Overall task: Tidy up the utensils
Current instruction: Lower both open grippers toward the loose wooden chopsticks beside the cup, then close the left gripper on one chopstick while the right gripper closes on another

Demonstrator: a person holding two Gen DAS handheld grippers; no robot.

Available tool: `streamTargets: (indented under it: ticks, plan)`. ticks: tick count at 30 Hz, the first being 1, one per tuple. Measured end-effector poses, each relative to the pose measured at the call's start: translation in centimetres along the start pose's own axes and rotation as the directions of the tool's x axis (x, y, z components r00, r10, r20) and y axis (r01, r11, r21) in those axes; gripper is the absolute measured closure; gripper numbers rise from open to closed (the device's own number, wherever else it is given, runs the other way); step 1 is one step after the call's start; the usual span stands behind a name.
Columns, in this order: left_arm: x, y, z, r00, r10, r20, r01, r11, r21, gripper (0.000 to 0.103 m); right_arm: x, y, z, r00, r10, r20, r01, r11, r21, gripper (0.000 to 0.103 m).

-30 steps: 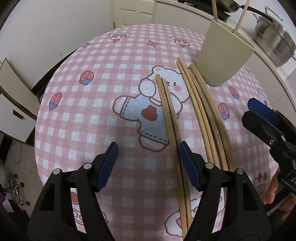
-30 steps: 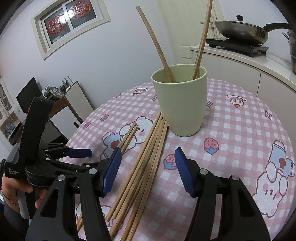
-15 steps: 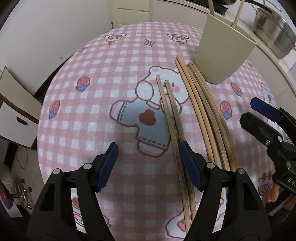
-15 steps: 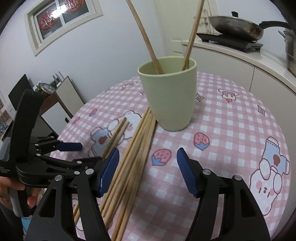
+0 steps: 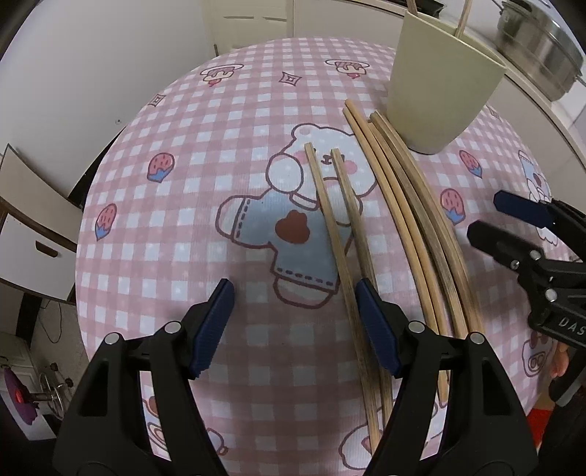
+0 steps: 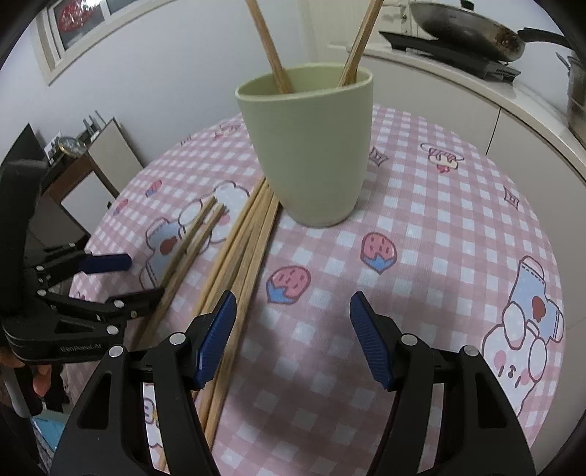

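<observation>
Table [image 5: 154,227] w/ pink check cloth; cup [image 6: 311,146] upright, two sticks already inside. Bundle [image 5: 414,219] is laid beside cup, pair [image 5: 340,227] splayed nearby. Left gripper [image 5: 293,322] is spread wide, empty, one pad touching pair; right gripper [image 6: 293,337] likewise wide, empty. Pair should be centred btwn pads before closing.

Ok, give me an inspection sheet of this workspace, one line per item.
Surface: round table under a pink checked cloth with bear prints.
Job's things: green cup holding two chopsticks; loose pair and a bundle lying flat beside it.
Clutter: nothing seen.
Grippers: left gripper open, right jaw beside the pair; right gripper open, empty.
Cables: nothing seen on the table.
Surroundings: frying pan, steel pot on the counter.
</observation>
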State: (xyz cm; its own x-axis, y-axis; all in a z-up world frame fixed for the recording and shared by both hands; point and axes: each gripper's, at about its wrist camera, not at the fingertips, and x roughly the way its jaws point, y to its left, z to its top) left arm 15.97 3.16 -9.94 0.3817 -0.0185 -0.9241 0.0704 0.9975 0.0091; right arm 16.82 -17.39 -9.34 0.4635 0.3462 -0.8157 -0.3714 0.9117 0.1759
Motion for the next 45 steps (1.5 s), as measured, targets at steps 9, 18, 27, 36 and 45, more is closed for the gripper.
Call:
streamTargets:
  ticks: [9, 18, 27, 36, 45]
  plan:
    - [0.0, -0.1, 0.2, 1.000, 0.000, 0.025, 0.000, 1.000, -0.005, 0.035, 0.8, -0.2, 0.5, 0.997, -0.034, -0.076, 0.031, 0.999, -0.038, 0.054]
    - [-0.3, -0.2, -0.4, 0.998, 0.008, 0.062, -0.008, 1.000, 0.007, 0.035, 1.3, 2.1, 0.3, 0.990, -0.113, -0.087, 0.102, 0.987, -0.121, 0.054]
    - [-0.5, -0.4, -0.9, 0.996, 0.007, 0.086, -0.010, 0.999, 0.034, 0.035, 1.7, 3.2, 0.5, 0.979, -0.187, -0.086, 0.170, 0.970, -0.176, 0.054]
    - [-0.6, 0.0, -1.0, 0.995, -0.010, 0.099, 0.006, 0.999, 0.039, 0.035, 1.5, 4.7, 1.0, 0.976, -0.201, -0.088, 0.179, 0.960, -0.215, 0.055]
    - [-0.8, 0.1, -1.5, 0.993, -0.012, 0.114, 0.007, 0.999, 0.046, 0.035, 1.1, 5.7, 0.5, 0.980, -0.185, -0.077, 0.163, 0.959, -0.232, 0.056]
